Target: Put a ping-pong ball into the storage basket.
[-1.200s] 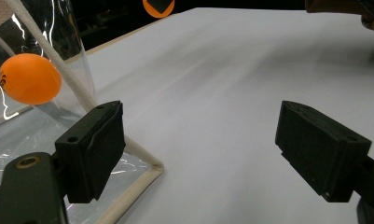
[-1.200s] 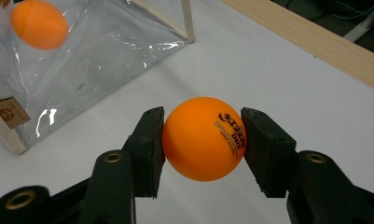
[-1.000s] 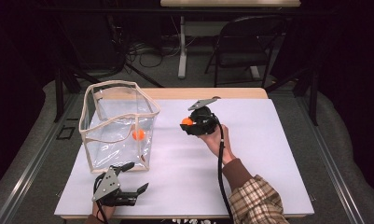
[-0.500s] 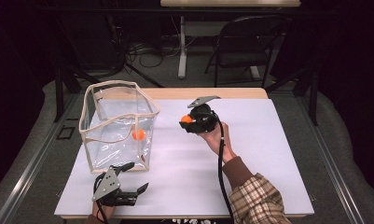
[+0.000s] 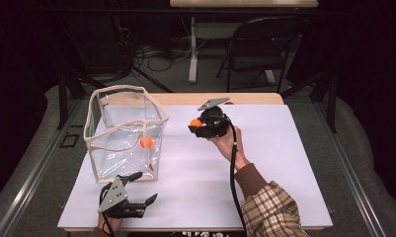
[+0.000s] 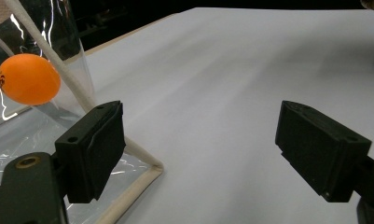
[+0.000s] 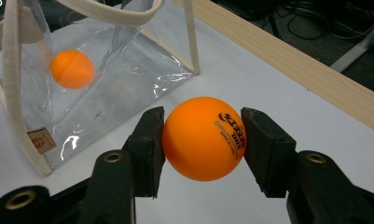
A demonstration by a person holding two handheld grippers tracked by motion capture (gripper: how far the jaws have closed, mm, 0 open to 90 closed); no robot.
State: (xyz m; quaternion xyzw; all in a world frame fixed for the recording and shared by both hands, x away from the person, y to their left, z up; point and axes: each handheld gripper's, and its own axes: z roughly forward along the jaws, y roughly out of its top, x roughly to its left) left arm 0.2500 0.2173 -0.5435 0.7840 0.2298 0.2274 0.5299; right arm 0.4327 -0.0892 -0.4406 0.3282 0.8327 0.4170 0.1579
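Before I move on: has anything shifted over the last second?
No visible change. The right gripper stays shut on its orange ball beside the clear bag, the second ball lies inside the bag, and the left gripper rests open near the table's front edge.

Bright table — dark, dim surroundings

The ball [image 7: 203, 138] in the black right claw [image 7: 203, 140] is orange with dark printed lettering. A second orange ball [image 7: 72, 69] sits in the clear bag [image 5: 124, 131], trimmed in cream with a small tan label. The counter [image 5: 284, 163] is white, edged in pale wood. The left claw [image 6: 198, 154] is black. The sleeve [image 5: 274, 212] is plaid, tan and brown.
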